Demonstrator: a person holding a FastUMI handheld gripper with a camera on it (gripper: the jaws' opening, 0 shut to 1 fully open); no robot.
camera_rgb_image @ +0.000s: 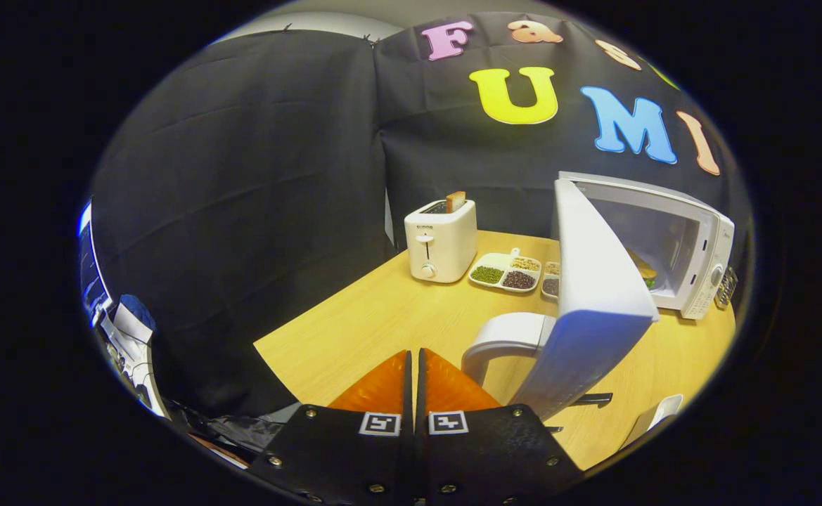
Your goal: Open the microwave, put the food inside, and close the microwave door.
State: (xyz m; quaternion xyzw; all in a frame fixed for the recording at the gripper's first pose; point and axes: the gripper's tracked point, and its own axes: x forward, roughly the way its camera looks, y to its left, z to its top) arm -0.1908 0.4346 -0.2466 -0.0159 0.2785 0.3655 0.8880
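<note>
Just right of the clenched, empty gripper point(413, 365) stands the microwave's open door point(593, 295) (food point(644, 270) inside).

Even overhead light is falling brightly on the bench point(382, 316); the microwave door point(593, 295) is glaring near-white. Fisheye is bending edges, periphery darkening and softening. Centre staying sharp.

Tong-mounted fisheye, above table point(354, 316) near edge, faces booth corner; microwave door point(593, 295) close, seemingly.

It was a staged kitchen booth: black cloth walls enclosed a wooden desk point(382, 316) bearing a toaster point(441, 242), microwave point(671, 246) and divided food tray point(505, 270).
</note>
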